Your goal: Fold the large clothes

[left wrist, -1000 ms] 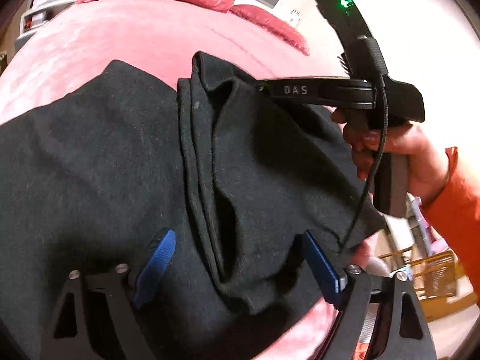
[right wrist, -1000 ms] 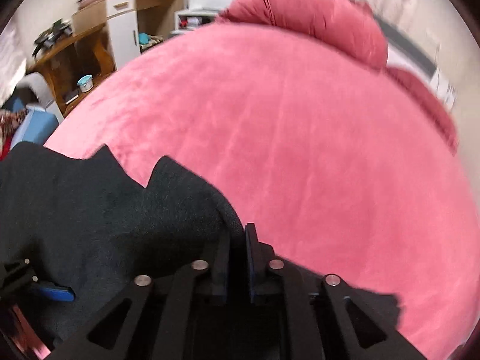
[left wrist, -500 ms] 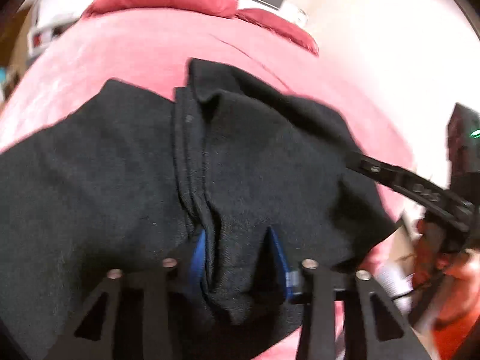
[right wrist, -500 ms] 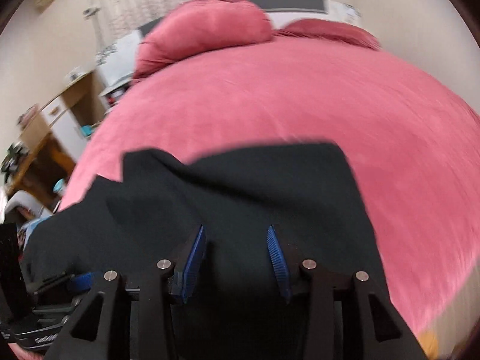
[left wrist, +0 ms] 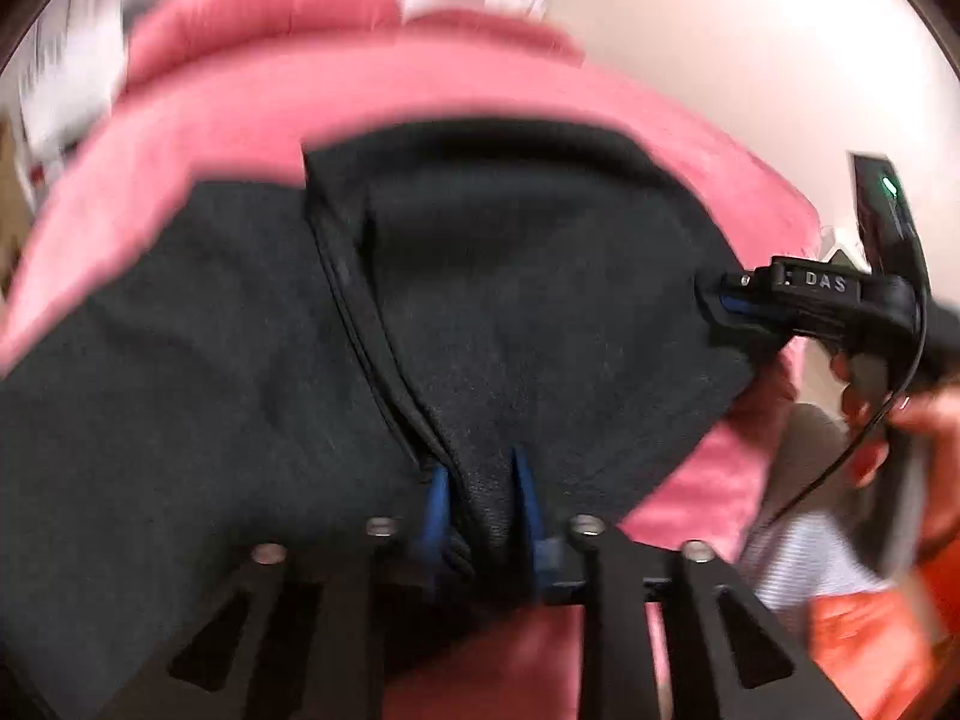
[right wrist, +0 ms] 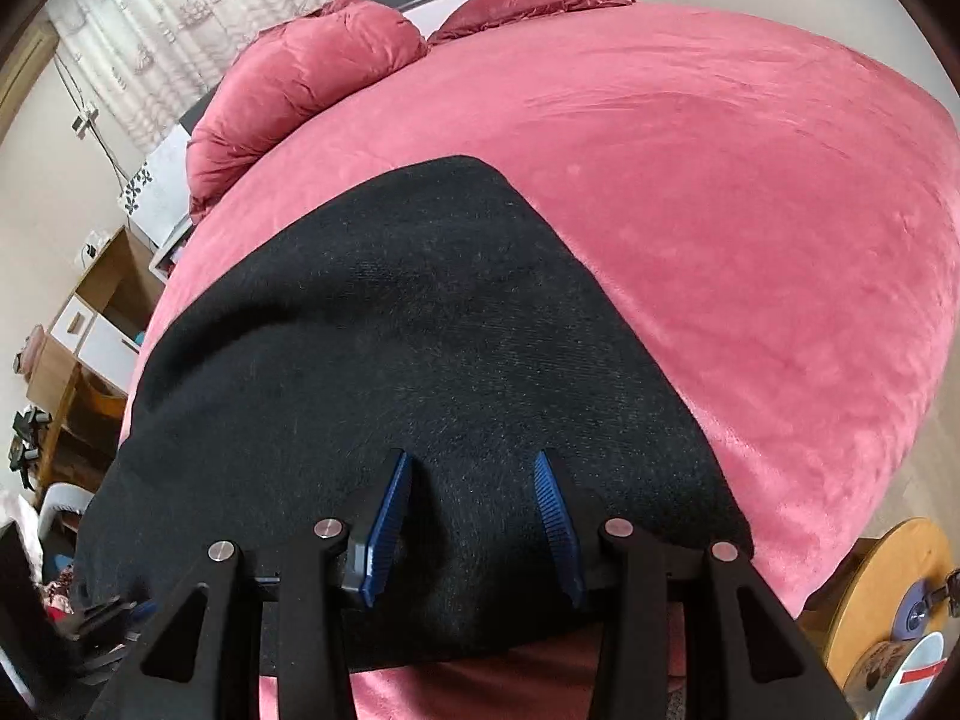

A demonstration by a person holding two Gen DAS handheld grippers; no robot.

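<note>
A large black garment (left wrist: 240, 360) lies spread on a pink bed (left wrist: 300, 102), one part folded over with a seam running down the middle. My left gripper (left wrist: 480, 495) pinches a bunched fold at the near edge between its blue pads, and its jaws are opening slightly. In the left wrist view my right gripper (left wrist: 714, 306) reaches the garment's right edge, held by a hand (left wrist: 888, 420). From the right wrist view the garment (right wrist: 420, 330) is smooth, and the right gripper (right wrist: 474, 504) stands open over its near hem with cloth lying loose between the pads.
Pink bed cover (right wrist: 750, 210) stretches far beyond and to the right of the garment. Two pink pillows (right wrist: 300, 78) lie at the head. Wooden shelves (right wrist: 78, 324) stand to the left, a round wooden table (right wrist: 888, 588) at lower right. An orange sleeve (left wrist: 870, 630) shows at the right.
My left gripper went from wide open to pinching the fold at the near edge. My right gripper let go of the far corner, opened, rolled and swung to the garment's near right edge.
</note>
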